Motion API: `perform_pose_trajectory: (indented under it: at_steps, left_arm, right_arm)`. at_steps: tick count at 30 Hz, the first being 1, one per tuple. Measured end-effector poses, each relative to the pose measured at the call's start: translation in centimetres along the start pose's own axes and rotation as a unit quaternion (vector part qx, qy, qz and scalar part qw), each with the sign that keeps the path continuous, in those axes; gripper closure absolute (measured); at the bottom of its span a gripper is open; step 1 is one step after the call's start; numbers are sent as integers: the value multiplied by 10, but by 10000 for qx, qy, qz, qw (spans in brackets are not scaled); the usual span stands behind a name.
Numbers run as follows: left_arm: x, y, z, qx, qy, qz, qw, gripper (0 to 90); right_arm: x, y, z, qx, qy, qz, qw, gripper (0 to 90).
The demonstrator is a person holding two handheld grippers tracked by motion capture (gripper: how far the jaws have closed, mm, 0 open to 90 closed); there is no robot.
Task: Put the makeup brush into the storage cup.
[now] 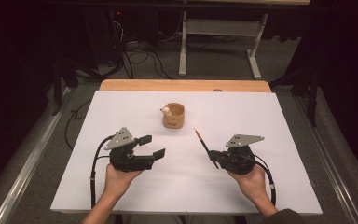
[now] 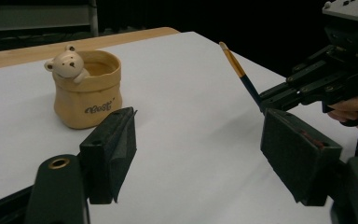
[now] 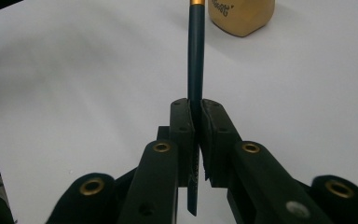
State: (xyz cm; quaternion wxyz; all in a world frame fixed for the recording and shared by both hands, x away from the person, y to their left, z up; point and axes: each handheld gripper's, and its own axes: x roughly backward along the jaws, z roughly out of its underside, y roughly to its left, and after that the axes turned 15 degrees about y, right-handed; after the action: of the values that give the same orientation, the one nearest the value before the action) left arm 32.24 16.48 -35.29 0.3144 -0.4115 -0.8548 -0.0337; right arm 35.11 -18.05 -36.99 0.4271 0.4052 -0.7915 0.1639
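Two tongs are over the table [image 1: 121, 196], one in each hand. The right tongs [image 1: 213, 156] are pinched tight on a thin dark brush [image 1: 201, 140], w/ its gold end sticking up and away, toward the pot. The left tongs [image 1: 151, 146] are wide open & hold nothing.

The little tan pot [image 1: 174, 115] w/ a tiny bear [image 1: 166, 111] on its rim sits upright in the middle of the table, a bit past both hands. The brush is up in the air, apart from the pot, to its right.

I think the step now is carrying the brush to the pot. Next move prob needs the right hand to tip the brush upright, line it up over the pot's open top, then let go.

The table has a plain white sheet, wood edge at the back. The room is dark, w/ grey floor, cables & another table's legs behind.
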Motion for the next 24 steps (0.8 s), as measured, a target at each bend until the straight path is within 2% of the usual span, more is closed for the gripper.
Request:
perform_pose_trajectory:
  at_steps: [10, 18, 24]
  left_arm:
    - [-11, -5, -8, -36, -6, 133, 9999, 285]
    - [-18, -12, -17, -191, -65, 251, 9995, 299]
    - [-30, -17, -25, -201, 44, 347, 9992, 304]
  right_arm:
    - [0, 1, 0, 1, -22, 15, 10000, 861]
    - [1, 3, 0, 24, -84, 21, 10000, 861]
    - [3, 3, 1, 46, -141, 22, 9999, 861]
